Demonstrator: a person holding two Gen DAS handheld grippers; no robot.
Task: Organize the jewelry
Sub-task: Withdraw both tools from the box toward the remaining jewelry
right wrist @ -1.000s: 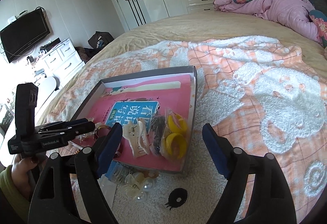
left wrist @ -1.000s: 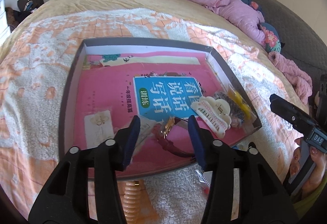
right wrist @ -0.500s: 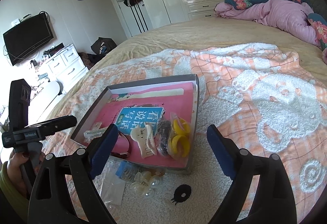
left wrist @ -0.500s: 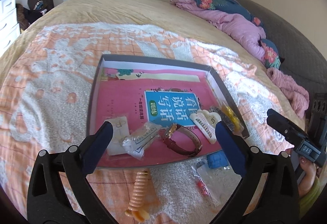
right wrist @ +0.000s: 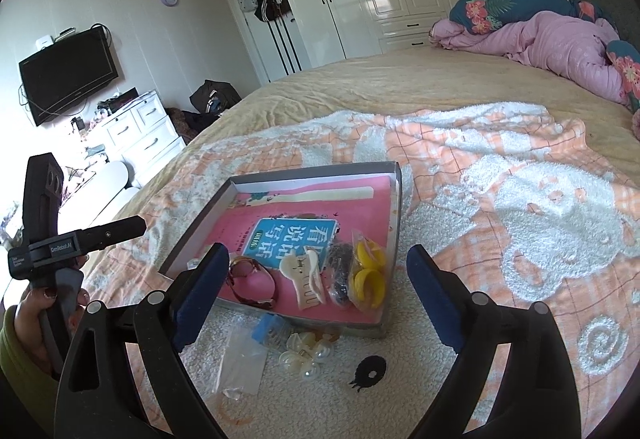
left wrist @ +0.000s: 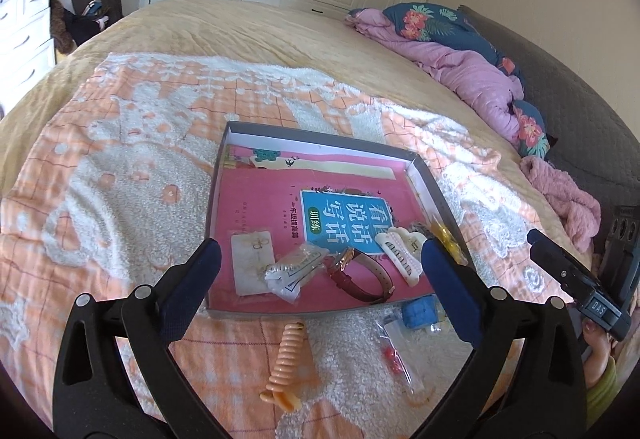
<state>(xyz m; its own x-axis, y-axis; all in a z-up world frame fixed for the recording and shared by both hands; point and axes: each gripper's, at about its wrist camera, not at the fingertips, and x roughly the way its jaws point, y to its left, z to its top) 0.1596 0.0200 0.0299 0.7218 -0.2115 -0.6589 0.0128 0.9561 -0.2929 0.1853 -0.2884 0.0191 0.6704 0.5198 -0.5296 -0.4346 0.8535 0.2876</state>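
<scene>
We saw a grey tray (left wrist: 436, 191) lined by a pink book (left wrist: 264, 207) with a teal title panel. In it lay a dark red watch (left wrist: 362, 275), a cream hair claw (left wrist: 400, 251) and yellow rings (right wrist: 370, 271), perhaps bangles. Outside lay a peach spiral clip (left wrist: 286, 367) on the orange-and-white checked blanket (left wrist: 120, 179).

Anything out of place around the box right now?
Yes. Several pieces lie outside the box on the blanket by its near edge: an orange spiral hair tie, a blue clip, a clear packet with red beads, pearl clips and a black ornament. Both grippers hang open and empty.
</scene>
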